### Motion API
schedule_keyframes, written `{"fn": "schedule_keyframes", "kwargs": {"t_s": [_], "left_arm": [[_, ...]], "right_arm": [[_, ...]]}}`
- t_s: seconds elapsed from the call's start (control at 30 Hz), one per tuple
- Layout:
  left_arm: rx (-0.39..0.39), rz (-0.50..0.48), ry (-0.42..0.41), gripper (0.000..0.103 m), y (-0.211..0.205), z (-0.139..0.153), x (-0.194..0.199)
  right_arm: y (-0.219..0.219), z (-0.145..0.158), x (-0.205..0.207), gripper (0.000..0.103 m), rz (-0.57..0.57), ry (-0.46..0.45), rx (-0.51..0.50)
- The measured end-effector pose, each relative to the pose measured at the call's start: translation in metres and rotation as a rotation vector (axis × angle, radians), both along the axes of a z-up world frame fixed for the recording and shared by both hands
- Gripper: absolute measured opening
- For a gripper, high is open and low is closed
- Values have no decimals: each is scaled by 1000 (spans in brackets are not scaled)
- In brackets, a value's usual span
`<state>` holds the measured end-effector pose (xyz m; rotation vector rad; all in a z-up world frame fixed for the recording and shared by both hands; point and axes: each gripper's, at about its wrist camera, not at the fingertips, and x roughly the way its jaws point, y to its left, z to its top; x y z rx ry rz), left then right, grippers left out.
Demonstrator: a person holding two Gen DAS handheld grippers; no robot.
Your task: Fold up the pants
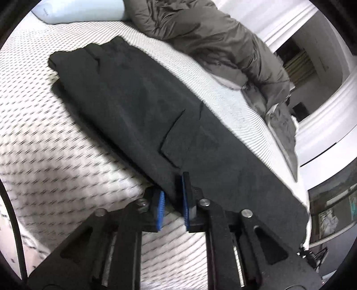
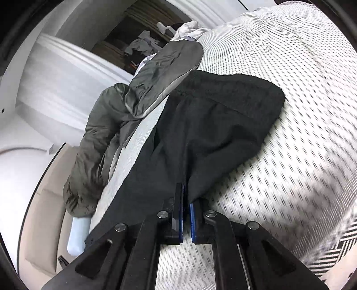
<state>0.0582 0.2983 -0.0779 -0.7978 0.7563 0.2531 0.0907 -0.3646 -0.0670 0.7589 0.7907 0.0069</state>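
Dark grey-black pants [image 1: 138, 98] lie folded lengthwise on a white patterned mattress [image 1: 55, 151]. In the left wrist view my left gripper [image 1: 173, 196] is shut on the near edge of the pants, blue pads on either side of the cloth, with a pocket flap just beyond. In the right wrist view my right gripper [image 2: 186, 200] is shut on the pants [image 2: 214, 125] near the waistband end, the cloth bunching up from the blue pads.
A grey-green duvet [image 1: 212, 44] is heaped along the far side of the bed, also in the right wrist view [image 2: 107, 125]. A pale blue pillow [image 1: 73, 11] lies at the head. White walls and a dark doorway [image 1: 299, 60] lie beyond.
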Motion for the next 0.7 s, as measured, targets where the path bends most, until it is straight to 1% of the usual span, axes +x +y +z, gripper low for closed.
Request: {"fn": "schedule_keyframes", "kwargs": {"t_s": [0.07, 0.1, 0.13, 0.17, 0.2, 0.23, 0.27, 0.33, 0.4, 0.47, 0.5, 0.53, 0.57, 0.63, 0.7], "left_arm": [[-7, -7, 4, 16, 1, 1, -9], [10, -7, 2, 18, 0, 6, -14], [32, -8, -7, 25, -2, 12, -22], [52, -8, -20, 42, -5, 18, -28], [75, 0, -34, 55, -8, 26, -38], [91, 18, -47, 77, -11, 32, -46], [104, 34, -61, 83, -15, 38, -52], [111, 19, -93, 83, -25, 47, -55], [84, -30, -105, 83, -36, 51, -49], [73, -72, -107, 83, -49, 53, -36], [64, -88, -102, 83, -56, 52, -28], [48, -96, -96, 85, -65, 51, -18], [19, -108, -93, 86, -73, 48, -7], [-38, -135, -76, 87, -88, 39, 11], [-36, -179, -55, 87, -109, 34, 31]], "right_arm": [[-2, -2, -2, 13, 5, 23, 20], [-6, -2, -6, 20, -7, 18, 30], [-11, 1, -11, 33, -33, 3, 35], [-15, 2, -16, 41, -59, -6, 38], [-23, 3, -23, 48, -99, -26, 52], [-30, 3, -28, 48, -127, -42, 69], [-38, 3, -31, 49, -165, -49, 86], [-51, -1, -28, 49, -221, -37, 103], [-61, -5, -18, 49, -253, -15, 120], [-63, -10, -2, 46, -227, -4, 135], [-61, -11, 4, 24, -214, 7, 119], [-58, -10, 8, 4, -200, 14, 95], [-53, -6, 6, 3, -191, -4, 77], [-48, 10, -8, 1, -171, -122, 93], [-48, 18, -17, 1, -173, -137, 52]]}}
